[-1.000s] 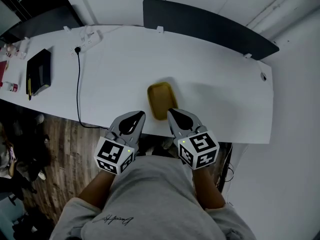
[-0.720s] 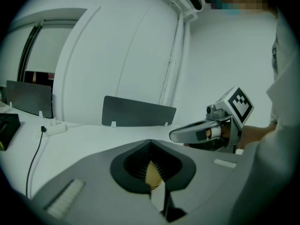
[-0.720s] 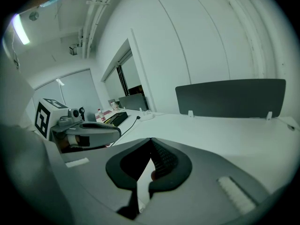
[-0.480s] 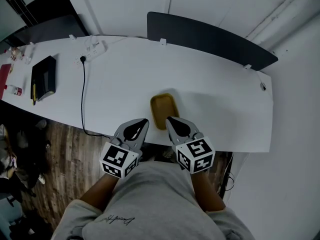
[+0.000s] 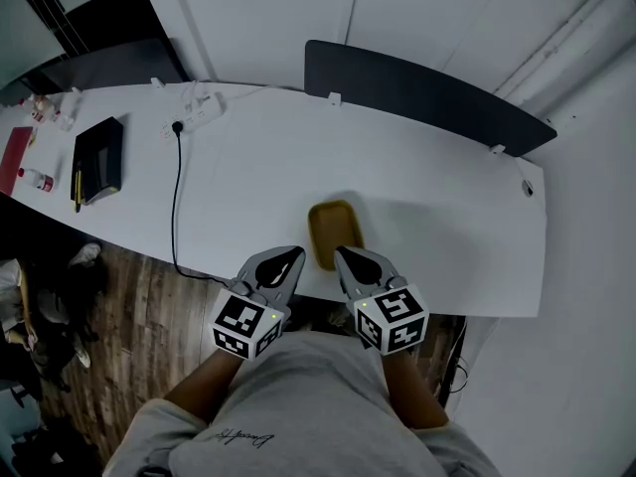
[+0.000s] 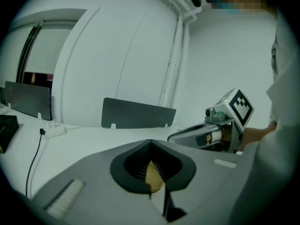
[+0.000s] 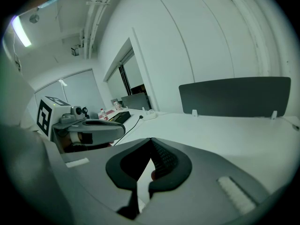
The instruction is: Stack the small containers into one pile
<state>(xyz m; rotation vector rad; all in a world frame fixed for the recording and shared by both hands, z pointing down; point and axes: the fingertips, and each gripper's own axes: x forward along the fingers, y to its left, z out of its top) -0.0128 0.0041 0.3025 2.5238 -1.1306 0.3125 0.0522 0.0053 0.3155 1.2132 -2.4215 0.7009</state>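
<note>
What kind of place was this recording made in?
Probably an office: a long white desk with a dark divider panel at its far edge, a power strip with its cable, and what looks like a black notebook.

Table [image 5: 447,207]: white.
Container [image 5: 335,229], front edge: mustard yellow, plain.
Divider [image 5: 427,92], back edge: dark grey.
Left gripper [image 5: 289,255], right gripper [image 5: 343,255]: grey, with black-and-white square markers on the cubes.
Notebook [image 5: 99,157], left end: black.
Cable [image 5: 177,197]: black.
Power strip [image 5: 204,107]: white.
Floor [image 5: 129,326]: brown wood planks.
Sweatshirt [image 5: 298,405]: grey.
</note>
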